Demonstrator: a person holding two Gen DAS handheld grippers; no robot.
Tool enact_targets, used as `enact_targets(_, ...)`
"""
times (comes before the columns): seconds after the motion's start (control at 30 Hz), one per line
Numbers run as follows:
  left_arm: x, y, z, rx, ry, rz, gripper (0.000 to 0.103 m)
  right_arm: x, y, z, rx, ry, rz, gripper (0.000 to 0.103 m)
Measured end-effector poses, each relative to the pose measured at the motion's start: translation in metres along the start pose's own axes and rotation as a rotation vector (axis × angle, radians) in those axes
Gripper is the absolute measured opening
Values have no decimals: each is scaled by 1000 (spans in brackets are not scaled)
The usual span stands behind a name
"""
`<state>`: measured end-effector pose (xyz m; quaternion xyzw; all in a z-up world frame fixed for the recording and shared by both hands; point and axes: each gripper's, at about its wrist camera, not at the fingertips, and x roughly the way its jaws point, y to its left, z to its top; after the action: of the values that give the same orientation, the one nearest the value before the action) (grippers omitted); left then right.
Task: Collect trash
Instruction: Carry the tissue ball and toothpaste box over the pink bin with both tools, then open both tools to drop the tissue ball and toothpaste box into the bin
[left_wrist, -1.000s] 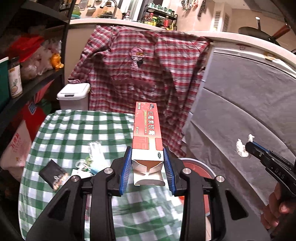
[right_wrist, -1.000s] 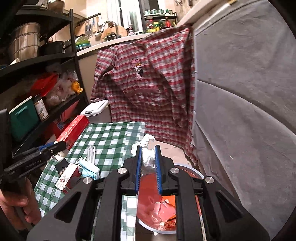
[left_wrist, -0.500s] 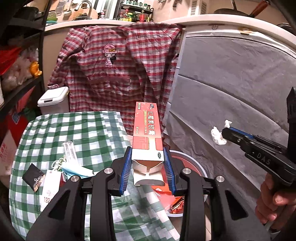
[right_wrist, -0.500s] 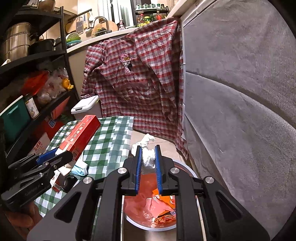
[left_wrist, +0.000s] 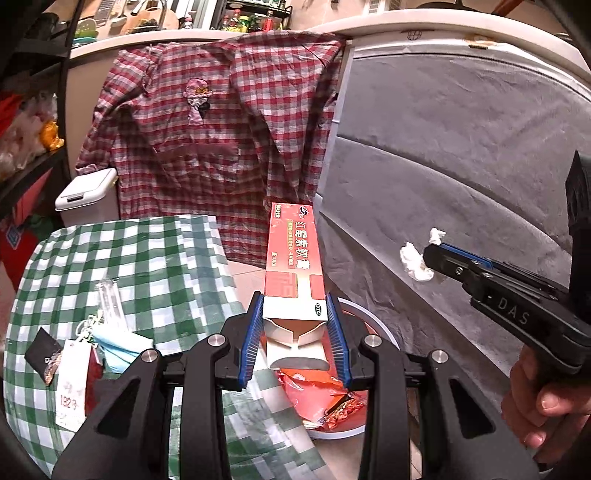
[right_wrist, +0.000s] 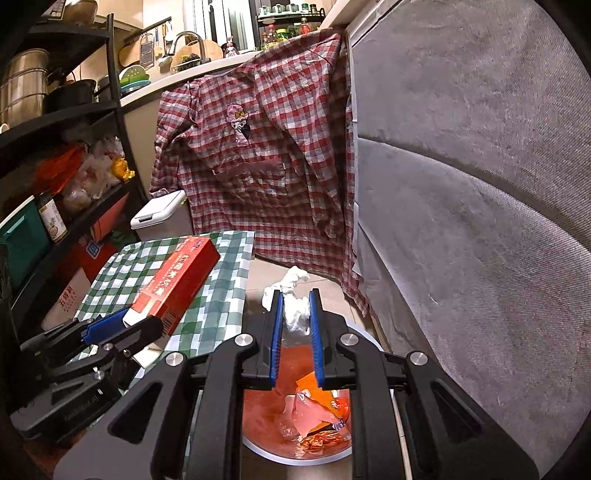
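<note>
Right gripper (right_wrist: 295, 328) is clamped on a crumpled white tissue wad (right_wrist: 291, 306), hanging just over the round white-rimmed bin w/ red liner (right_wrist: 266, 417); left gripper (left_wrist: 293, 332) is clamped on the open end of a long red cardboard medicine box (left_wrist: 293, 254), box pointing fwd and sticking out past the fingertips, its near end above the bin's rim (left_wrist: 380, 328). Step in hand, as I read it: drop both pieces into the bin. To do it well, tissue first: it's light and soft, so open the jaws wide and give it a sec to fall, bc paper can cling to the blue pads (right_wrist: 277, 332). It sits over the far part of the bin, so nudging back toward centre before letting go seems safer. Box is the awkward one: long and stiff, most of its length lies beyond the bin, toward the red plaid shirt (left_wrist: 221, 129) hung on the counter. Tip the far end down or pull back so it's centred over the liner, else it may bridge the rim or tumble to the floor. Bin already holds orange/red wrappers (right_wrist: 314, 413), so room looks OK. More bits wait on the green-checked table (left_wrist: 129, 258): light blue face mask (left_wrist: 118, 343), small black sachet (left_wrist: 42, 354), white paper tag (left_wrist: 72, 387).
</note>
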<state>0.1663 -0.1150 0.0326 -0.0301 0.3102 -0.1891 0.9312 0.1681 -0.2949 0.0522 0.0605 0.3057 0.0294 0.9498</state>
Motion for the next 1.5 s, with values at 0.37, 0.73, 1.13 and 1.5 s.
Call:
enact_targets(0.37,19,-11,-4,11,31,-12,34,9,-5,1,14,14,-10,14)
enact_targets(0.73,28,-14,-6,11,52,-18,34,15,-8,2,20,17,-8,15)
enact_targets(1.13,38,-16,-6,13,84,-34,35,19,-9,2,26,22,-7,18)
enact_targets(1.5,41,-18,-9,16,98,-63,55,23,-15,3,57,25,-11,35)
